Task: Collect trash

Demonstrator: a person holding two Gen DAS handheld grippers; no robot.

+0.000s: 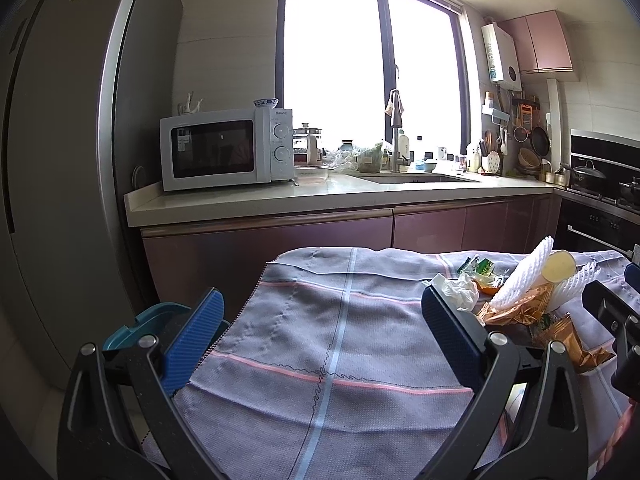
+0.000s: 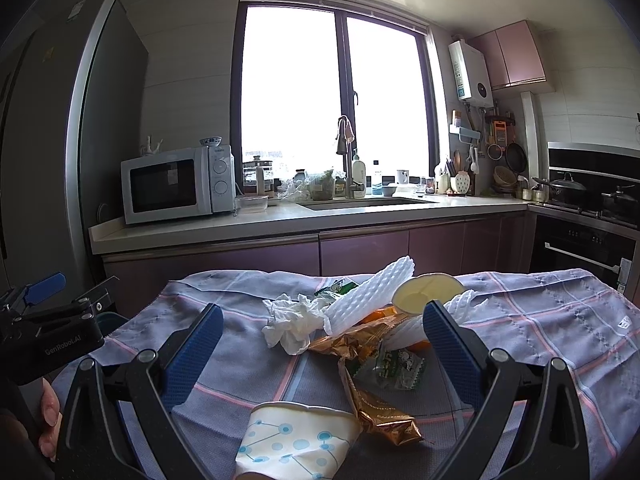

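Note:
A heap of trash lies on a table under a grey checked cloth (image 2: 540, 320): a crumpled white tissue (image 2: 290, 322), white foam fruit netting (image 2: 368, 294), a yellowish lid (image 2: 424, 292), gold foil wrappers (image 2: 376, 400), a green-printed clear wrapper (image 2: 394, 368) and a paper cup (image 2: 292, 440) with a blue dot pattern lying on its side. My right gripper (image 2: 322, 346) is open above the heap, the cup just under it. My left gripper (image 1: 322, 330) is open over bare cloth (image 1: 320, 340), left of the tissue (image 1: 460, 290) and foam netting (image 1: 520, 280).
A teal bin (image 1: 148, 322) sits low beside the table's left edge. Behind the table runs a kitchen counter (image 2: 280, 220) with a white microwave (image 2: 176, 184), a sink and a tap. A tall fridge (image 1: 52, 160) stands at left, a stove and oven (image 2: 588, 236) at right.

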